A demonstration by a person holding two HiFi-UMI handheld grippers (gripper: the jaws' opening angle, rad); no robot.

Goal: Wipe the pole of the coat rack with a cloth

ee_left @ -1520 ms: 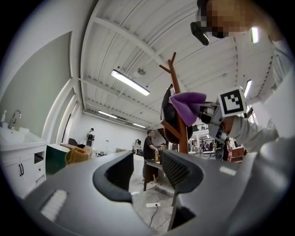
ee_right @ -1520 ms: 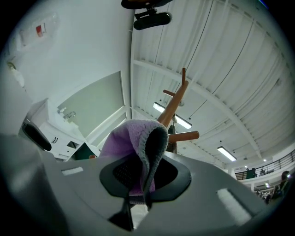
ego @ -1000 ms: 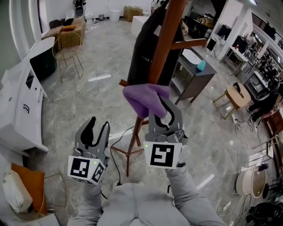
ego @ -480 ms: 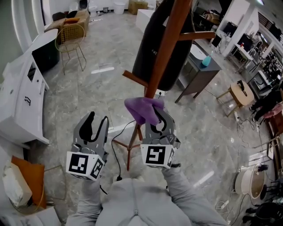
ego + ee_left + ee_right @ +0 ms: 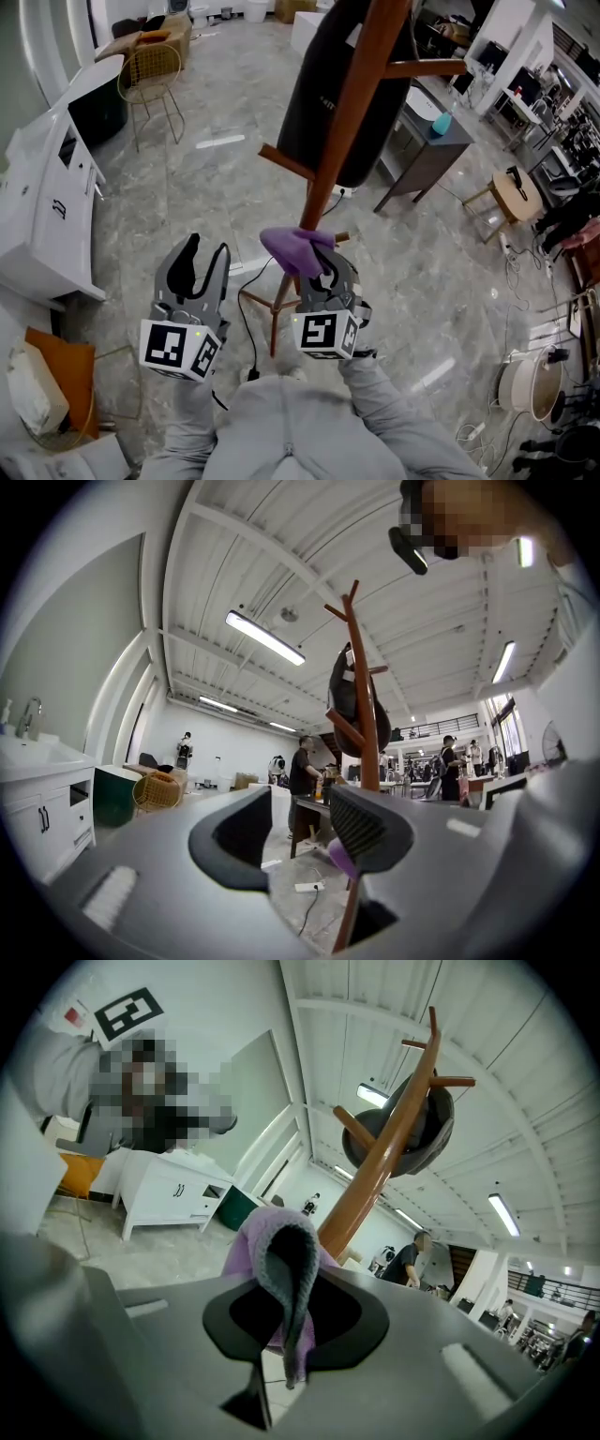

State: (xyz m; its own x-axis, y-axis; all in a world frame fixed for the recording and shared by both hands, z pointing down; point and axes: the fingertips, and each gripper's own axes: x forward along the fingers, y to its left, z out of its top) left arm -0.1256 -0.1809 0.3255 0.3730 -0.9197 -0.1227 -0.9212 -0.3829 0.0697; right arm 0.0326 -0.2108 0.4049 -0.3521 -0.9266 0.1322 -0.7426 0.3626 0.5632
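Head view: the right gripper [image 5: 322,265] pinches a purple cloth [image 5: 292,246] against the lower pole [image 5: 349,117] just ahead of it, probably so the bunched fabric rubs the wood. The left gripper [image 5: 201,262] hovers off to its left, clear of the pole. The legs [image 5: 273,323] splay close below.

Left gripper view: jaws spread, nothing between them. The pole stands ahead and to the right.

Right gripper view: jaws clamp the cloth. The pole rises bare beyond it up to a black bag [image 5: 412,1138].
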